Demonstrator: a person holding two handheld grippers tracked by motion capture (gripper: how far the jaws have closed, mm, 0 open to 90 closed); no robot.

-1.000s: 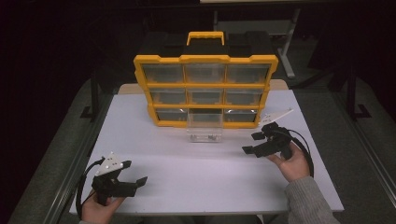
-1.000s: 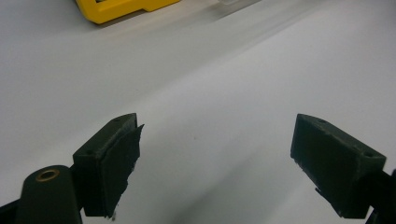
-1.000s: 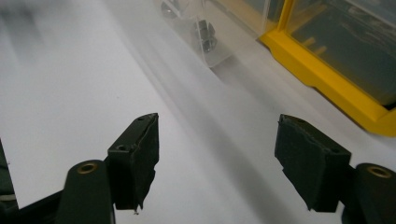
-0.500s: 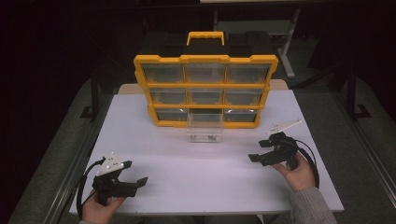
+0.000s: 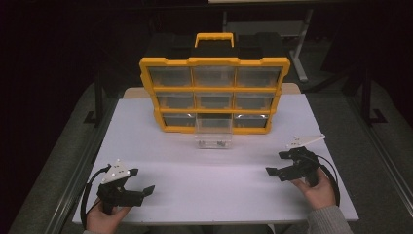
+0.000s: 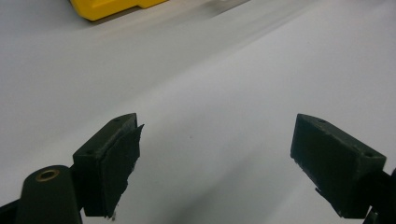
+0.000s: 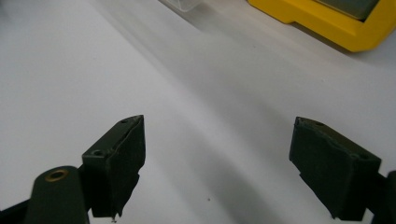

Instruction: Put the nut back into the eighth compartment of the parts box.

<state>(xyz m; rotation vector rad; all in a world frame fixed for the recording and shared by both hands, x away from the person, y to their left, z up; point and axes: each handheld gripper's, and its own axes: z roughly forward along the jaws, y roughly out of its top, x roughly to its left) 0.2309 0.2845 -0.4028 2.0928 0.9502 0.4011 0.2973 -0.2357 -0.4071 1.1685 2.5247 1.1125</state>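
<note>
Yellow organizer (image 5: 214, 92) stands at upper centre of the white counter (image 5: 209, 180), its clear drawer (image 5: 213, 130) pulled out. Left tongs (image 5: 141, 192) at lower left are apart; right tongs (image 5: 278, 165) at lower right have just been opening, nothing between them.

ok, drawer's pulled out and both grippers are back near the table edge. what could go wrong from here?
1. The clear drawer juts from the bottom row of the yellow organizer; a careless push could tip it or spill the small parts inside.
2. The organizer stands upright, so shoving the drawer might slide it back.
3. The right gripper sits nearer the drawer; its wide-open jaws could clip it.
</note>
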